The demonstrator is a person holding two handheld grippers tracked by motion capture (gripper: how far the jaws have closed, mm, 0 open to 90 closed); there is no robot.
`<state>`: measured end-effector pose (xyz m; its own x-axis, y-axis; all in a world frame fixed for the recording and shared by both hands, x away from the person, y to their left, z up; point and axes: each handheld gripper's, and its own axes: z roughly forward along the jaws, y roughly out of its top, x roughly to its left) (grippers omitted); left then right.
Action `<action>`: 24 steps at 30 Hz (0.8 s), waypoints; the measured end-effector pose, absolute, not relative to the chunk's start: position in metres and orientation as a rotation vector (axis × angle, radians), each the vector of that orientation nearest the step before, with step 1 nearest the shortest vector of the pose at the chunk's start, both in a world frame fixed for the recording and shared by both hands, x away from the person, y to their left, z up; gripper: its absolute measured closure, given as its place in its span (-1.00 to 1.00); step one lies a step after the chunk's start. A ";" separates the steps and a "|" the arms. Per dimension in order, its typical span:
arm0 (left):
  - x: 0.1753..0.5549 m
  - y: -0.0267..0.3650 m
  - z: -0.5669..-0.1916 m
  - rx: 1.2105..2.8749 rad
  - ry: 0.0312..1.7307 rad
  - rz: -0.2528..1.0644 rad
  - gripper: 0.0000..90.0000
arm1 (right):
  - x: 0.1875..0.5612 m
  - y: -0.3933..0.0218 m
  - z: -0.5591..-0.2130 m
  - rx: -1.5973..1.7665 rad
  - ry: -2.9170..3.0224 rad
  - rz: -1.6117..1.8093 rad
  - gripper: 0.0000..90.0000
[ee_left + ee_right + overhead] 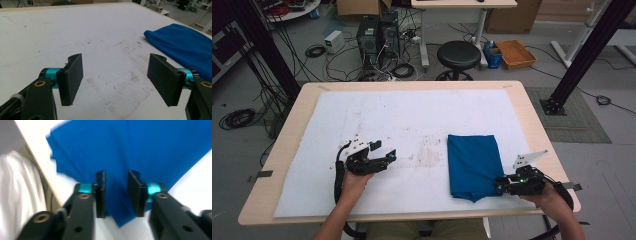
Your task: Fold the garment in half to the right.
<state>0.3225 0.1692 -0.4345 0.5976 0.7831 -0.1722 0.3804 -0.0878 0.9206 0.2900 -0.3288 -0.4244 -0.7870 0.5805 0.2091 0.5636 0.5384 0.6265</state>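
Two grippers we hold: left gripper (384,156) gapes wide, empty (over the white mat (402,120)), right gripper (499,187) seemingly parted around the folded blue cloth (473,162).

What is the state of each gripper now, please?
Left gripper: open, holding nothing.
Right gripper: jaws apart over the blue cloth, not gripping it.

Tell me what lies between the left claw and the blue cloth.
Nothing but bare, stained white table cover lies between the left claw and the blue cloth, seen in the high view and the left gripper view.
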 end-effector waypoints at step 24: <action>0.322 0.181 -0.432 1.646 0.972 0.464 -0.36 | 0.386 -0.322 -0.428 1.456 1.953 1.047 -0.12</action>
<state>0.3221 0.1809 -0.4323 0.5843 0.7907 -0.1828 0.3557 -0.0471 0.9334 0.3859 -0.3219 -0.4285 -0.3150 0.9471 0.0616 0.5753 0.1389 0.8061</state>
